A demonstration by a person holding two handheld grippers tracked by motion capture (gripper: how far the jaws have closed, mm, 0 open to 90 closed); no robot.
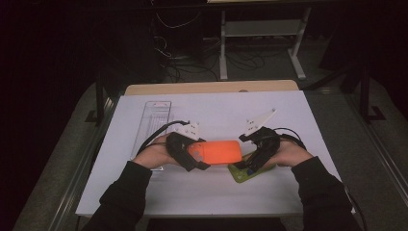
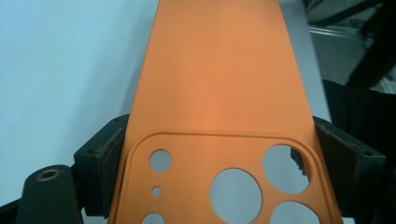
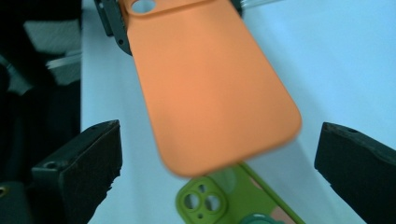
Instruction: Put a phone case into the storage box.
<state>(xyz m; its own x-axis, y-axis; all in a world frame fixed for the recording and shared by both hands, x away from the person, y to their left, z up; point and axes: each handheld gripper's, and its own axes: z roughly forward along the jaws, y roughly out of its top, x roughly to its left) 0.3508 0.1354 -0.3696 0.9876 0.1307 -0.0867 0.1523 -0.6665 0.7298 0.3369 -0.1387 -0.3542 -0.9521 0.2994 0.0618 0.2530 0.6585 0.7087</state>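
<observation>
High view is showing the left gripper (image 1: 192,156) clamping an orange phone case (image 1: 219,151) by its camera-cutout end, the case hanging just above the white table (image 1: 216,110) between the two hands. Its long axis is running level from the left gripper toward the right gripper (image 1: 255,154), so the rounded free end is pointing at the right hand.

Right gripper view is looking along that axis: the two black jaws are standing wide apart, one on either side of the case's free end, with clear gaps and nothing pressed between them. The case is lying ahead of and slightly above this claw, its broad back facing the camera.

Left gripper view is showing the pads (image 2: 109,154) pressing on the case's two long edges beside the lens holes.

A green phone case (image 3: 219,198) is lying flat on the table under the orange one's free end, nearest the right hand. A clear plastic tray (image 1: 154,118) is sitting well apart at the far left.

For a handover, I judge the right claw is already lined up with the free end.
</observation>
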